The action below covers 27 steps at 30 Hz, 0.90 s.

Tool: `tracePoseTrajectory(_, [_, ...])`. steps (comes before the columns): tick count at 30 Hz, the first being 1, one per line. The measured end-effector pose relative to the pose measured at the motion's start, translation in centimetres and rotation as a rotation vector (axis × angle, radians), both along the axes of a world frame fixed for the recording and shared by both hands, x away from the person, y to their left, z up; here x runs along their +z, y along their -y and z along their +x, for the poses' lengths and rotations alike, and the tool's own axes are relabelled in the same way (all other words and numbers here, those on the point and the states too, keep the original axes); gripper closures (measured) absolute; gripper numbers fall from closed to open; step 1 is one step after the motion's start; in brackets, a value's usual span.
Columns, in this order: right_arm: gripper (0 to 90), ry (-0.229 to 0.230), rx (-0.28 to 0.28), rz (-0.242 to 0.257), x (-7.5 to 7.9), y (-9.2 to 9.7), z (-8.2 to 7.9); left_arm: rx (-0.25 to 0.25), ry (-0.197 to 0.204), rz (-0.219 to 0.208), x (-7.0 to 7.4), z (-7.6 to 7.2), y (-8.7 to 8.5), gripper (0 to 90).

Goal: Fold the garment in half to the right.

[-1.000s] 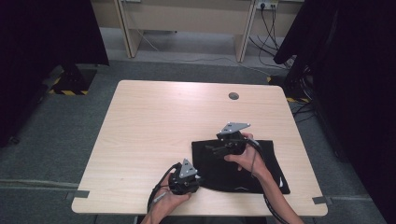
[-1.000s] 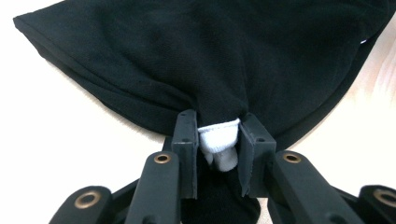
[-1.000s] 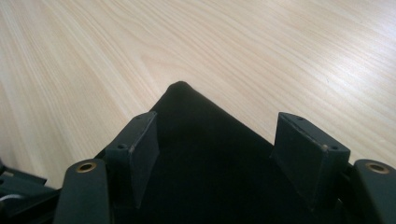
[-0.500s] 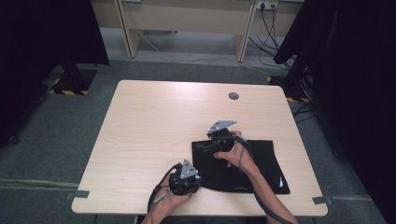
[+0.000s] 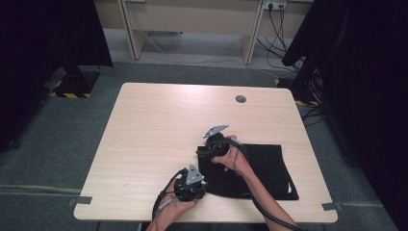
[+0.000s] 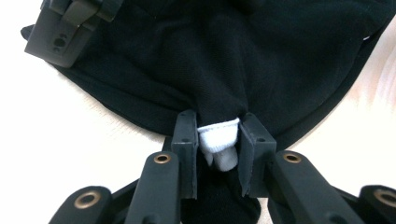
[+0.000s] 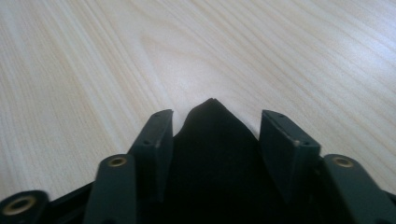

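Observation:
A black garment (image 5: 269,163) lies flat on the right front part of the wooden table (image 5: 159,125). My left gripper (image 5: 203,186) sits at its near left hem. In the left gripper view the left gripper (image 6: 217,135) is shut on a bunched fold of the black garment (image 6: 233,60) with a white label (image 6: 219,140) between the pads. My right gripper (image 5: 201,153) is low over the garment's far left corner. In the right gripper view the right gripper (image 7: 215,126) has just been closing; the cloth corner (image 7: 212,140) rises between its jaws, with gaps beside both pads.
A round cable hole (image 5: 240,99) sits near the table's far edge. Black curtains (image 5: 365,96) hang on the right and at the back left. The right gripper's body (image 6: 65,28) lies on the cloth close ahead of the left one.
My right gripper has moved left and down onto the garment's far left corner, and its jaws have narrowed. The left gripper has kept still with its hold.

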State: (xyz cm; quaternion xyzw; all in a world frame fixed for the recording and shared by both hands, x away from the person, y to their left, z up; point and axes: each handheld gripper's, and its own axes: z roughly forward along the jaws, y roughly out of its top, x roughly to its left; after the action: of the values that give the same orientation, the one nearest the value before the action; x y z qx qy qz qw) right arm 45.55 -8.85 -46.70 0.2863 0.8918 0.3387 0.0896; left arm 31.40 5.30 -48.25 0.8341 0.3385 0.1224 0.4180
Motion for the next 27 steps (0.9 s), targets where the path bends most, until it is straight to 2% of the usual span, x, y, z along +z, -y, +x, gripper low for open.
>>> tracePoseTrajectory(2, [62.0,-0.003,0.005,0.000,0.1,0.2,0.0,0.002,0.006,0.004,0.0,-0.1,0.1,71.2])
tracePoseTrajectory(4, [68.5,0.002,0.007,-0.009,0.2,0.4,0.0,0.004,0.002,0.001,0.0,0.0,0.0,71.4])
tracePoseTrajectory(9, [77.1,0.005,0.022,0.019,0.3,0.6,-0.1,0.011,-0.014,-0.033,0.1,0.0,-0.3,72.8])
tracePoseTrajectory(10, [78.3,0.008,0.019,0.047,0.8,0.7,-0.1,0.014,-0.008,-0.035,0.2,0.0,-0.4,73.1])
tracePoseTrajectory(13, [79.6,0.024,0.023,0.092,2.1,0.9,-0.3,0.021,0.029,-0.043,1.5,-0.2,-0.8,73.3])
tracePoseTrajectory(18, [80.4,0.058,0.023,0.181,4.5,1.5,-0.9,-0.005,0.077,-0.067,4.1,-0.6,-1.1,73.5])
tracePoseTrajectory(23, [80.6,0.098,0.021,0.210,6.6,2.4,-1.4,-0.032,0.099,-0.093,6.1,0.0,-0.4,73.6])
tracePoseTrajectory(27, [80.7,0.121,0.005,0.242,7.9,4.1,-1.3,-0.055,0.119,-0.098,7.6,0.5,0.9,73.6])
